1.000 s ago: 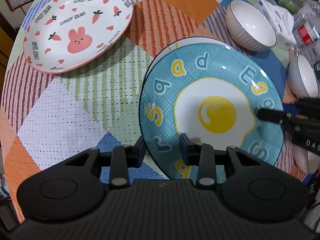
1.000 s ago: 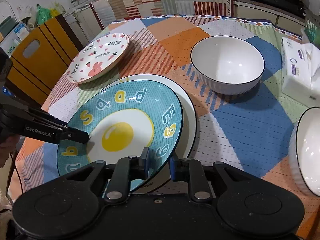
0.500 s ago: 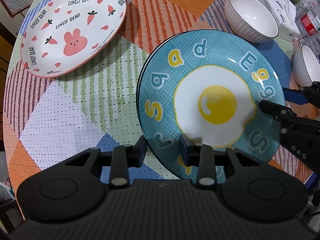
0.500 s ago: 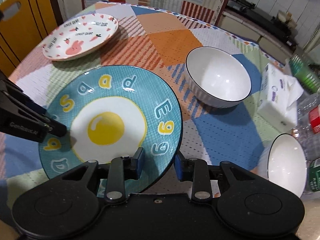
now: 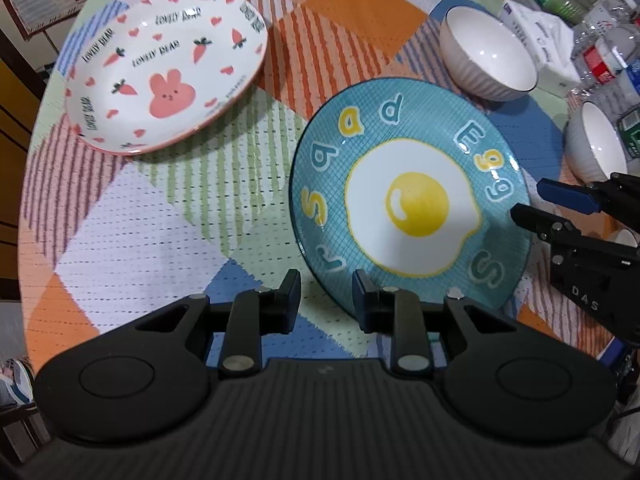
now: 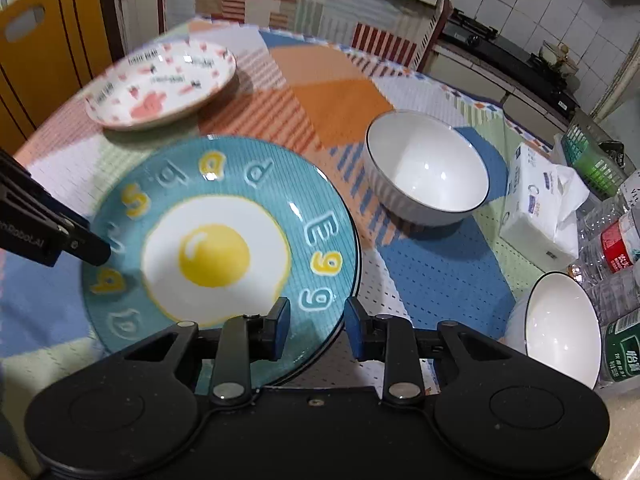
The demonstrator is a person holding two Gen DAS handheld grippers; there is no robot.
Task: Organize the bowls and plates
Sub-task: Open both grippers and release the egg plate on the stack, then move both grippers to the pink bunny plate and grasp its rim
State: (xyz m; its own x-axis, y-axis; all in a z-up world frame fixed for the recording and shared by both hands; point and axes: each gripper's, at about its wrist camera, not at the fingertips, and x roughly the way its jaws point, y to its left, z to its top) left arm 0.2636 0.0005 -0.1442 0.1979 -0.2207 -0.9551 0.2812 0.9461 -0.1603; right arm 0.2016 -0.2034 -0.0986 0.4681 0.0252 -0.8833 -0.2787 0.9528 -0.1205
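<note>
The egg plate (image 5: 412, 216) is sat on the tablecloth (image 5: 140, 232), apparently on another plate whose rim peeks out underneath in the right view. Both the left gripper (image 5: 326, 300) and right gripper (image 6: 312, 328) are parted at its rim, nothing pinched. Best done slow: the rim should be straddled squarely and clamped before anything's lifted. The bunny plate (image 5: 164, 68) and bowls (image 6: 426, 168) are well apart.

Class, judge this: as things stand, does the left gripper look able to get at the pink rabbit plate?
Probably yes. The left gripper has its jaws open astride the egg plate rim, and only bare tablecloth lies between it and the rabbit plate.
</note>
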